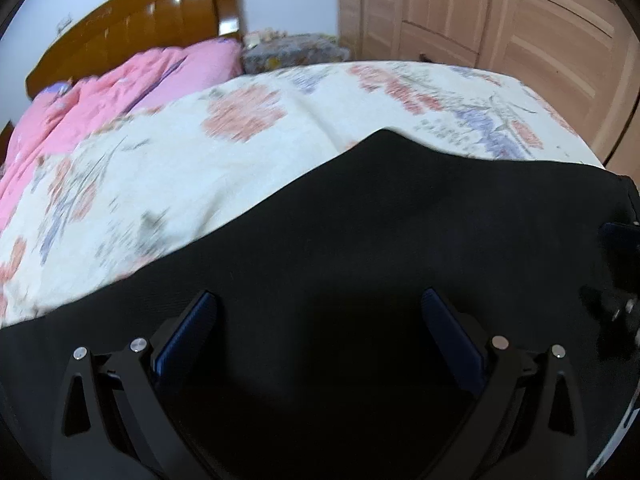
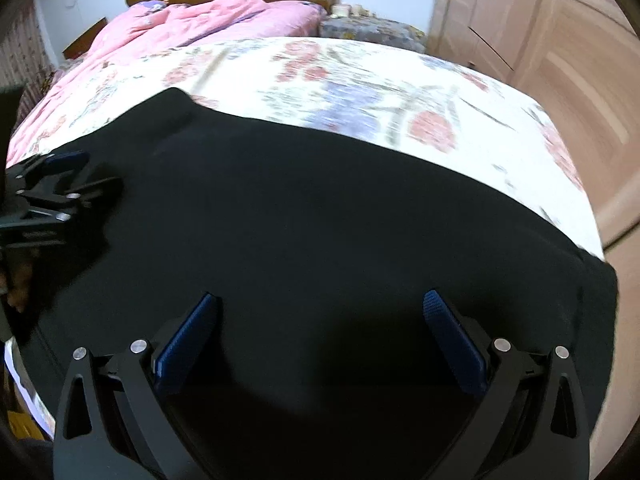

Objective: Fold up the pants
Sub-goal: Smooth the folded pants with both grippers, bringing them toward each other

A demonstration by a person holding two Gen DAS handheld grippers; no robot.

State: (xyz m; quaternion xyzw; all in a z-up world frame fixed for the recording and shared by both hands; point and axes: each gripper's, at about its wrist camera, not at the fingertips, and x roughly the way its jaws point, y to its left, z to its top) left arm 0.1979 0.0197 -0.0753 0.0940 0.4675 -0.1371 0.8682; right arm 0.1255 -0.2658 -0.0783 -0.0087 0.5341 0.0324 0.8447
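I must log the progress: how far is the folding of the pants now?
Done: the black pants lie spread on the floral bedsheet. In hand: nothing; the left gripper and right gripper are open above the cloth, gripping none of it. Left: no finished fold shows, so the folding remains.

Soft, even daylight in both wrist views; glare streaks the glossy headboard (image 1: 132, 32). Motion blur smears the floral bedspread (image 1: 248, 116) and wardrobe doors (image 2: 568, 52). Black pants (image 2: 304, 216) read as near-featureless shadow. Heavy fisheye bending, dark vignette at corners.
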